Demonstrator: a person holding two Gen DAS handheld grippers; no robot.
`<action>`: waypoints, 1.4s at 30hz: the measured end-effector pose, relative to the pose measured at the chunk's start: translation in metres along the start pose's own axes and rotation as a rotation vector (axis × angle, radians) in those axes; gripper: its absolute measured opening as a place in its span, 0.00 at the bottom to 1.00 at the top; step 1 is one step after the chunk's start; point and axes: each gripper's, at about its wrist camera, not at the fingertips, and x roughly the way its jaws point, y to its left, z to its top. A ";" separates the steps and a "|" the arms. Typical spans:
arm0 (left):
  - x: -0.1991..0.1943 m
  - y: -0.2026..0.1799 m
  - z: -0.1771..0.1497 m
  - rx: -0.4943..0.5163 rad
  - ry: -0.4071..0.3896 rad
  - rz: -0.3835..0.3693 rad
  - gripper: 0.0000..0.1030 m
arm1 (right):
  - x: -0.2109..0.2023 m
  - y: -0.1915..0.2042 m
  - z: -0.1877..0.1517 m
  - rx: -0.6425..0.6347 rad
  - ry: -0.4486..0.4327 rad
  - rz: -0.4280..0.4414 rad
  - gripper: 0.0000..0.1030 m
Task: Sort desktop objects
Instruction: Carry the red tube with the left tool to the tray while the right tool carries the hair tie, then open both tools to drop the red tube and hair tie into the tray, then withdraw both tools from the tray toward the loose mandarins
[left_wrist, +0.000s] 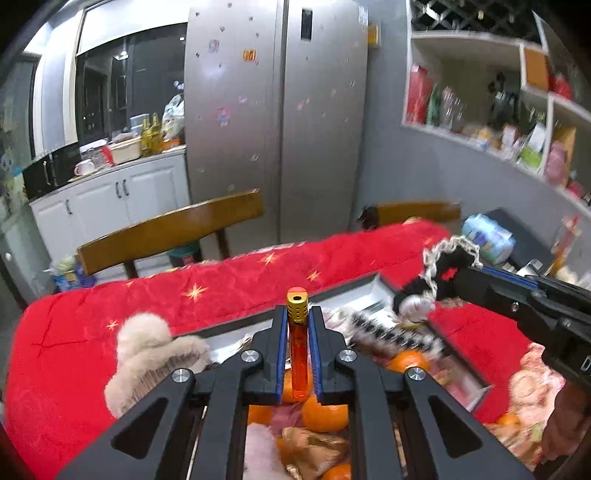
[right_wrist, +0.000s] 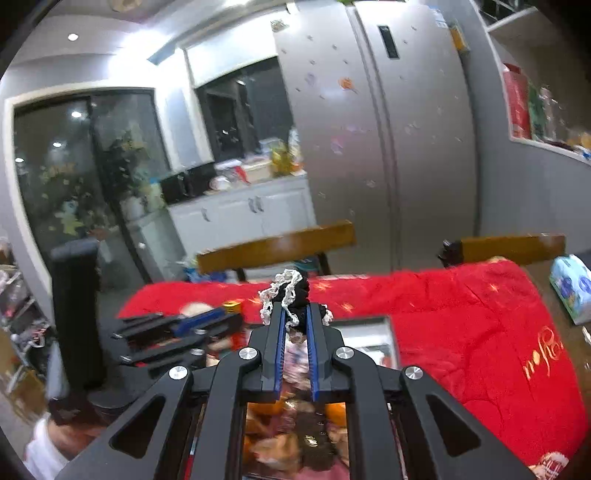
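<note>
My left gripper (left_wrist: 297, 314) is shut on an orange lighter (left_wrist: 297, 354) with a gold cap, held upright above a grey tray (left_wrist: 364, 295) on the red cloth. My right gripper (right_wrist: 294, 314) is shut on a black hair scrunchie with white lace trim (right_wrist: 290, 295), held up over the table. In the left wrist view the scrunchie (left_wrist: 443, 273) and right gripper (left_wrist: 458, 280) hang at the right above the tray. In the right wrist view the left gripper (right_wrist: 236, 314) shows at the left. Oranges (left_wrist: 325, 411) lie below.
A beige furry hair clip (left_wrist: 147, 350) lies on the red tablecloth (left_wrist: 92, 369) at the left. Two wooden chair backs (left_wrist: 173, 229) stand behind the table. A tissue pack (left_wrist: 487, 238) sits at the far right. Fridge and cabinets stand behind.
</note>
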 end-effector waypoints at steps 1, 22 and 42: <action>0.006 0.001 -0.003 -0.007 0.012 0.002 0.12 | 0.007 -0.003 -0.005 0.001 0.027 -0.003 0.11; 0.033 -0.004 -0.025 -0.011 0.099 0.022 0.12 | 0.073 -0.029 -0.049 0.037 0.260 -0.016 0.14; -0.006 -0.004 -0.013 0.012 0.028 0.122 1.00 | 0.025 -0.033 -0.008 0.077 0.049 -0.033 1.00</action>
